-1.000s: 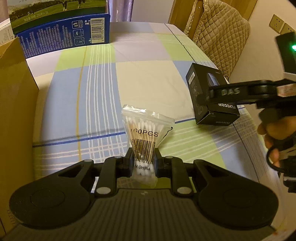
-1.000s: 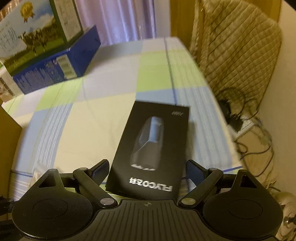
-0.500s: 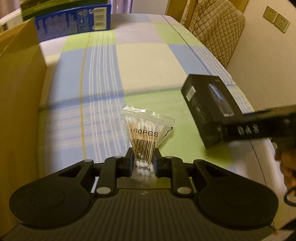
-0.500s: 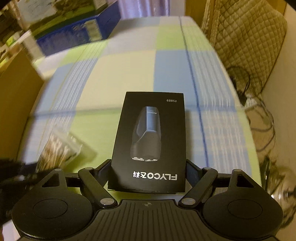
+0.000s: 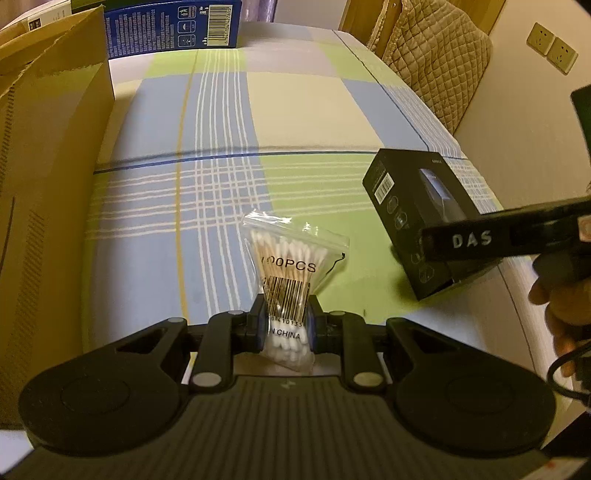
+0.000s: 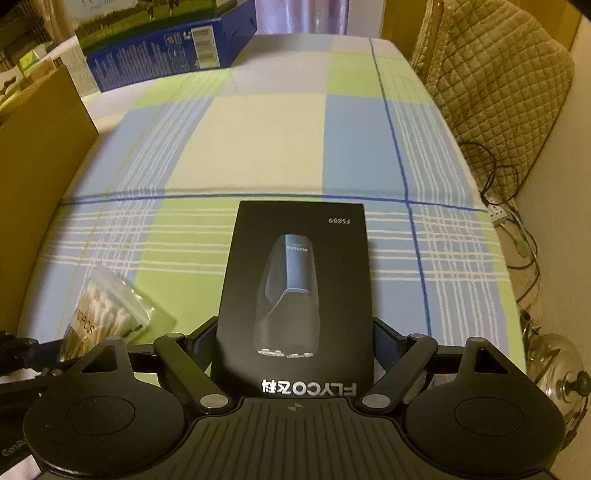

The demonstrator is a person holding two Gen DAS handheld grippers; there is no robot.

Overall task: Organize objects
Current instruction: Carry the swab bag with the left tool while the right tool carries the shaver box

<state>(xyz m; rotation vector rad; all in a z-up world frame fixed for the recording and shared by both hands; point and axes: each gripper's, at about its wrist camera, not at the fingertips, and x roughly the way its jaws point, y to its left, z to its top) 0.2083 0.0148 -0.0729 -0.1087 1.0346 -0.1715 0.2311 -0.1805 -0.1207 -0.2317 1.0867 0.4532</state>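
Note:
A clear bag of cotton swabs (image 5: 288, 269), printed "100PCS" with a barcode, is pinched at its lower end by my left gripper (image 5: 286, 325), which is shut on it above the checked cloth. A black shaver box (image 6: 295, 295) marked FLYCO sits between the fingers of my right gripper (image 6: 295, 343), which is shut on its near end. In the left wrist view the same box (image 5: 417, 206) hangs at the right, held by the right gripper's black finger. The swab bag (image 6: 107, 310) shows at lower left in the right wrist view.
An open cardboard box (image 5: 48, 192) stands along the left edge of the table. A blue carton (image 5: 173, 26) lies at the far end. A quilted chair back (image 6: 498, 74) and cables (image 6: 517, 221) are off the right edge. A hand (image 5: 561, 306) holds the right gripper.
Both grippers have drawn back and risen with their loads. The cardboard box now fills more of the left side, and the shaver box sits lower right in the left wrist view.

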